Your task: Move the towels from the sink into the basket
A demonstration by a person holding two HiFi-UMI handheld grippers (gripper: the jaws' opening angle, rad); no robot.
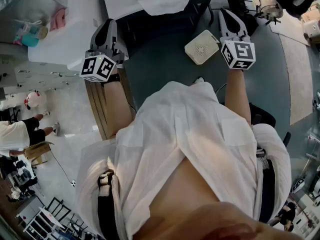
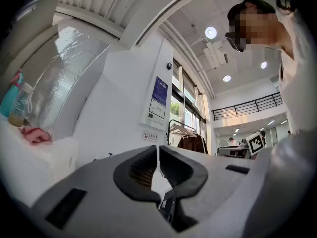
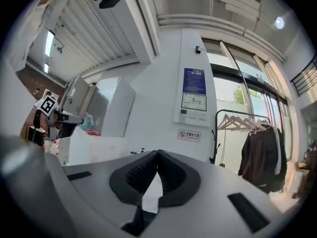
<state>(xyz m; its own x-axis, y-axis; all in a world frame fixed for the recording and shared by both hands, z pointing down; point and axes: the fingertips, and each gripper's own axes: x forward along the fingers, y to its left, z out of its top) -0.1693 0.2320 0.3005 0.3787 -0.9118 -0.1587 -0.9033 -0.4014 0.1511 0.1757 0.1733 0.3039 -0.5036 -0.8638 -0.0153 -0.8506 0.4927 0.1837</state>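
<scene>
Left gripper (image 2: 157,151): jaws pressed together, nothing pinched between them. Right gripper (image 3: 157,155): jaws likewise closed, empty. Both are held out ahead of person. Pink towel (image 2: 35,135) is seen crumpled on white counter (image 2: 59,157), beside teal bottle (image 2: 9,100), well apart from both grippers.

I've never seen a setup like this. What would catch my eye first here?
First, the left hand-held gripper and the right hand-held gripper, held out ahead of the person, each bearing a black-and-white marker cube, jaws shut and empty. The person's white shirt fills the middle of the head view. At upper left, a pink towel lies on a white counter.
</scene>
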